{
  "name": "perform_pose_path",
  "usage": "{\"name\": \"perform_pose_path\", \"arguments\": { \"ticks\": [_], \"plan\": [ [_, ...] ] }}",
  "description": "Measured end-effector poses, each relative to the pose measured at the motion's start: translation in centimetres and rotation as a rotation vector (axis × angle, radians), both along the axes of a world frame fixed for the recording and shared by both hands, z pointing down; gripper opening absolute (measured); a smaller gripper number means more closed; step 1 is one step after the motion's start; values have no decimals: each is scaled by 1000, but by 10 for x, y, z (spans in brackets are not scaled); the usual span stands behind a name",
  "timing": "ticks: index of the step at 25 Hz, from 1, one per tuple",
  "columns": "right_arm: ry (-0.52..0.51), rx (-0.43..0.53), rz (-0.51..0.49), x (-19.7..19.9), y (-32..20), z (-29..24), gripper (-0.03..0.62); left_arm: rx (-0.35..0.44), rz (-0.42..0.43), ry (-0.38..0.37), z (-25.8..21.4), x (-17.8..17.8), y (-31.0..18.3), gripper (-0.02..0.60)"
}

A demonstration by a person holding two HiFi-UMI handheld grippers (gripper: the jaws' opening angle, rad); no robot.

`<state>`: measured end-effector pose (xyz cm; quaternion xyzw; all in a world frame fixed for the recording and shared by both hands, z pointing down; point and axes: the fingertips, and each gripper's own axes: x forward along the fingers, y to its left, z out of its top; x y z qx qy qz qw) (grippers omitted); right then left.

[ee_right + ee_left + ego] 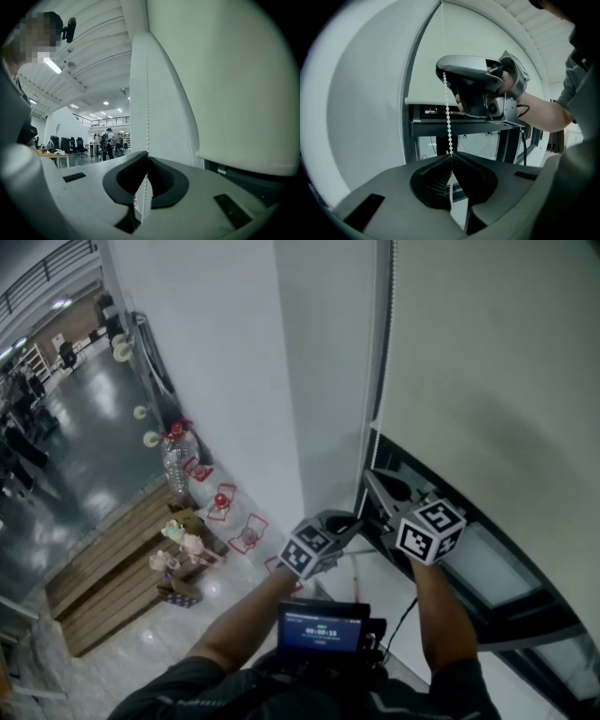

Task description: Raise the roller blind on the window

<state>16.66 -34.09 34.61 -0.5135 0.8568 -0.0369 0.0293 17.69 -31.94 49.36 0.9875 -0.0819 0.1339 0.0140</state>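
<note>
The pale roller blind [487, 371] hangs over the window at the right, with its bottom bar [243, 164] above the dark frame. A white bead chain [448, 117] runs down along the blind's left edge. My left gripper [450, 156] is shut on this chain, which passes straight between its closed jaws. My right gripper [147, 157] is shut on the same chain higher up. In the left gripper view, the right gripper [443, 75] sits just above, held by a hand. From the head view, both grippers, left [360, 519] and right [377, 486], are close together beside the window frame.
A white wall column [244, 381] stands left of the window. On the floor below are a large water bottle [178, 460], red stands [221, 504], a box of items [183, 559] and a wooden platform [103, 582]. A small screen [322, 629] sits at my chest. People [105, 143] stand in the far hall.
</note>
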Motion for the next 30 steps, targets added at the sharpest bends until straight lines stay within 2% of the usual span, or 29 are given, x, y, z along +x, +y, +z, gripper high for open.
{"name": "perform_pose_path", "arguments": {
  "ticks": [2,4,5,7,10,13,16,19,21,22,24,26,28,30],
  "plan": [
    [2,-3,3,1,0,-1,12,-2,4,-1,-2,-6,-4,9],
    [-3,-4,5,3,1,-2,12,-11,-4,9,-12,-19,-10,113],
    [-6,-3,4,4,1,-2,12,-19,-14,38,-25,-26,-12,121],
    [-12,3,-3,4,1,0,12,-40,-20,141,-66,-36,-12,121],
    [-9,12,-16,-2,1,2,12,-36,14,315,-141,-37,-3,121],
    [-5,16,-22,-7,1,2,12,0,22,415,-201,-32,-3,121],
    [4,14,-28,-8,0,3,12,43,10,422,-234,-24,-12,121],
    [6,20,-28,-10,4,4,12,86,-10,384,-248,-13,-20,121],
    [6,32,-30,-10,6,4,12,91,-25,353,-249,-3,-26,69],
    [5,37,-33,-10,6,3,12,87,-27,344,-249,1,-28,67],
    [0,35,-34,-9,7,3,12,80,-19,357,-248,4,-26,9],
    [-4,29,-29,-7,9,2,12,96,-17,382,-249,5,-22,6],
    [-11,28,-28,-4,11,1,12,145,-23,383,-250,7,-18,6],
    [-17,28,-27,-2,12,0,12,160,-17,384,-250,9,-16,6]
  ]
}}
